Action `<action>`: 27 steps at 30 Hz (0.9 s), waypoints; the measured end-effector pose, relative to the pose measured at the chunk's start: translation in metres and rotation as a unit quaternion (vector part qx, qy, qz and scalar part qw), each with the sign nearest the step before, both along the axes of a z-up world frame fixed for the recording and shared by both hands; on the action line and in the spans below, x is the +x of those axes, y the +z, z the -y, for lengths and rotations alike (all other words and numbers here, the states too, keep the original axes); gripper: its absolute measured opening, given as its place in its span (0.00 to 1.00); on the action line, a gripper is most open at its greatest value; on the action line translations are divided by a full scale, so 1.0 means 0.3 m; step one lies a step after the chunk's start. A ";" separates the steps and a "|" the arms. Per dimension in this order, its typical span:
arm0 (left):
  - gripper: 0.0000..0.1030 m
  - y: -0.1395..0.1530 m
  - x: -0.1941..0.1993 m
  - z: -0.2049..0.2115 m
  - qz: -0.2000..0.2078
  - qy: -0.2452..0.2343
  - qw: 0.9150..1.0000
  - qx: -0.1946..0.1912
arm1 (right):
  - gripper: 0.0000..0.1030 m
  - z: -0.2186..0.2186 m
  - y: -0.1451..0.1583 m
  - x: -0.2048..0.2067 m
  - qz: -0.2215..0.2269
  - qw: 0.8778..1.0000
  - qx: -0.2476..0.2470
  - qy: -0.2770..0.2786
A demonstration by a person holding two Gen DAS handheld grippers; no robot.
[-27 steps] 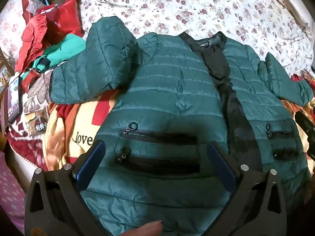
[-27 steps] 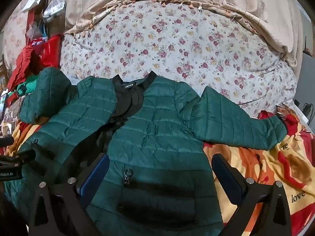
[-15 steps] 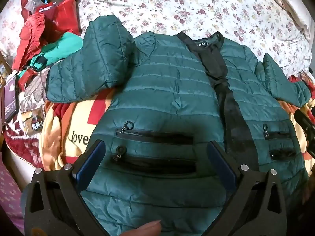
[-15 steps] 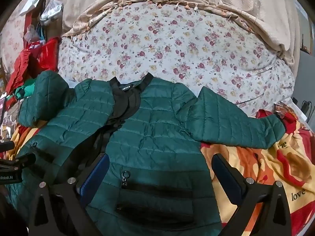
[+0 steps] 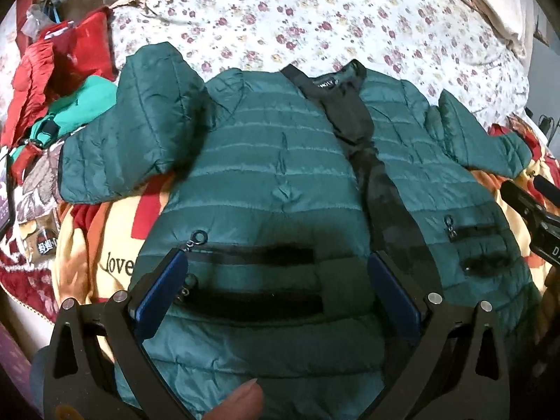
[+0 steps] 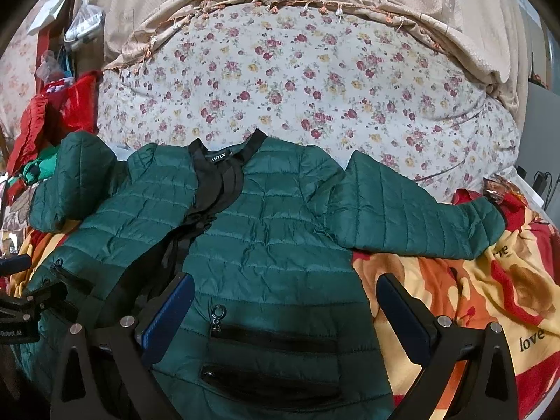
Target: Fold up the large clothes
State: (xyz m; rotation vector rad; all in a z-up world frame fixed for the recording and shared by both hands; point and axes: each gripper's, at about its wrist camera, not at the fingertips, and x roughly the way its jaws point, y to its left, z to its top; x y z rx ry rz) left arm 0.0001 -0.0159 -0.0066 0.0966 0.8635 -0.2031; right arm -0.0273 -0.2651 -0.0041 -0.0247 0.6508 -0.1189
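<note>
A dark green quilted jacket (image 5: 280,161) lies front up on the bed, its black lining showing down the open middle. Its left sleeve (image 5: 140,133) is bent back on itself, and its right sleeve (image 6: 413,217) stretches out over the blanket. My left gripper (image 5: 276,280) hovers open over the jacket's lower left panel with the zip pockets, holding nothing. My right gripper (image 6: 285,308) is open above the lower right panel near a zip pull (image 6: 218,313), with nothing held. Each gripper shows at the edge of the other's view.
A flowered bedspread (image 6: 315,80) covers the far half of the bed. A yellow and red blanket (image 6: 472,297) with "love" printed on it lies under the jacket. Red and teal clothes (image 5: 59,80) are piled at the left. A fingertip (image 5: 241,402) shows at the bottom.
Both grippers have drawn back and tilted up a little, so the jacket sits lower in both views and more bedspread shows. The jacket has not moved and both grippers stay open.
</note>
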 end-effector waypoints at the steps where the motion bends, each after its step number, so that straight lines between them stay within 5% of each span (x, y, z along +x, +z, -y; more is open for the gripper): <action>1: 1.00 -0.001 -0.002 -0.001 0.001 0.000 1.000 0.003 | 1.00 0.000 -0.001 0.000 0.001 1.000 0.001 0.000; 27: 1.00 -0.002 -0.011 0.003 0.010 -0.013 1.000 -0.011 | 1.00 0.009 -0.015 0.004 -0.005 1.000 0.007 -0.004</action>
